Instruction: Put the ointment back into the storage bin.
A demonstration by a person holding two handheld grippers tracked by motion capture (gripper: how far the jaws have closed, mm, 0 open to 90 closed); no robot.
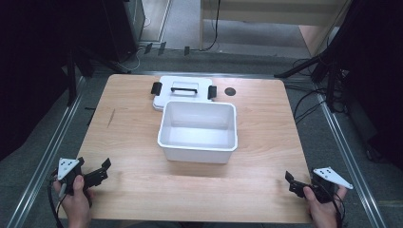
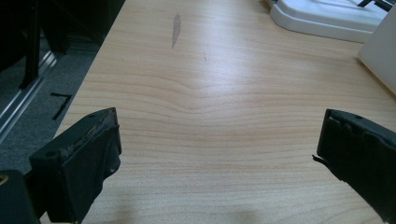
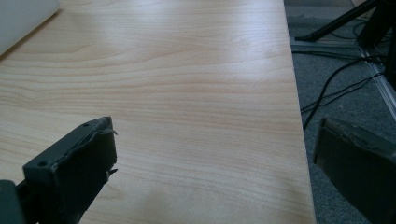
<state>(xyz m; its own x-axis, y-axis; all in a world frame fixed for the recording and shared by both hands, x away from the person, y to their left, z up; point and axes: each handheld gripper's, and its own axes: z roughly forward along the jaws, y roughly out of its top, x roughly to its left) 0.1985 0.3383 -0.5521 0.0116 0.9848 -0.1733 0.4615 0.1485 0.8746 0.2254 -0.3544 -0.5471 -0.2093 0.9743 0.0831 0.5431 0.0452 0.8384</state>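
The empty white bin (image 1: 198,130) sits mid-table (image 1: 133,142); its latched lid (image 1: 183,90) lies just behind, touching. Left tool (image 1: 97,173) and right tool (image 1: 294,183) rest wide open, empty, at near corners. A one-sided grasp may tip the bin.

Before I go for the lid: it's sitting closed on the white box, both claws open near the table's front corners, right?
Not quite. The lid lies on the table behind the white box, which stands open and empty, as the high view shows. Both claws, left and right, are open near the front corners.
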